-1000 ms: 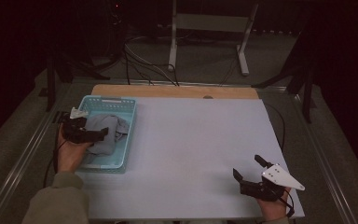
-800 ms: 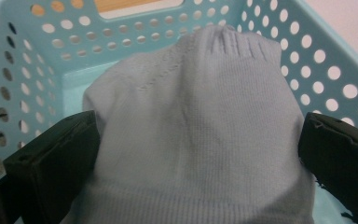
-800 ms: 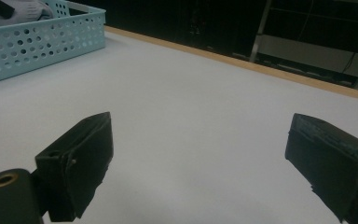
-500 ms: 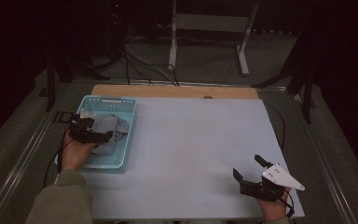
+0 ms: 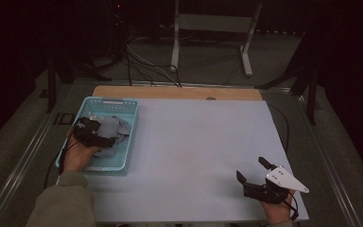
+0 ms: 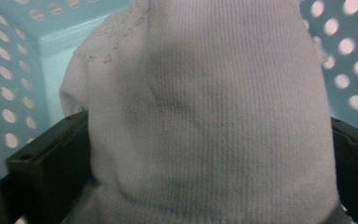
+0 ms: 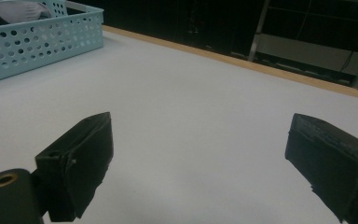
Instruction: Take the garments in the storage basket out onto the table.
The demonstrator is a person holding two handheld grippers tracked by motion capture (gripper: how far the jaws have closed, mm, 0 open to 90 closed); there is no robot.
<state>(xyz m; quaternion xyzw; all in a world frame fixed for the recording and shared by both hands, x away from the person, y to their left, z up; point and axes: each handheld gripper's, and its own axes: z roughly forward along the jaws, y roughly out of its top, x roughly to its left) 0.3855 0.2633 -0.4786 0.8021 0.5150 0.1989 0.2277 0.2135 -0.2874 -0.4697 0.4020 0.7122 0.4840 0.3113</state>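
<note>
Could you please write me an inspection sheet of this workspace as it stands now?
Surface: white table top, wooden strip along its far edge, bare in the middle.
Job's things: grey knitted cloth inside the turquoise perforated basket at the left.
Clutter: nothing seen.
Grippers: left gripper in the basket, cloth between its jaws; right gripper low over the near right corner, jaws apart, nothing between them.
Cables: several on the floor behind the table.
Surroundings: dark room, white metal stand beyond.

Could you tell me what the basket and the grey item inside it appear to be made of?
Basket: likely moulded plastic, light blue, with smooth walls punched with round holes. Grey item: knitted fabric, matte; fine ribbed stitches show, possibly a sock.
</note>
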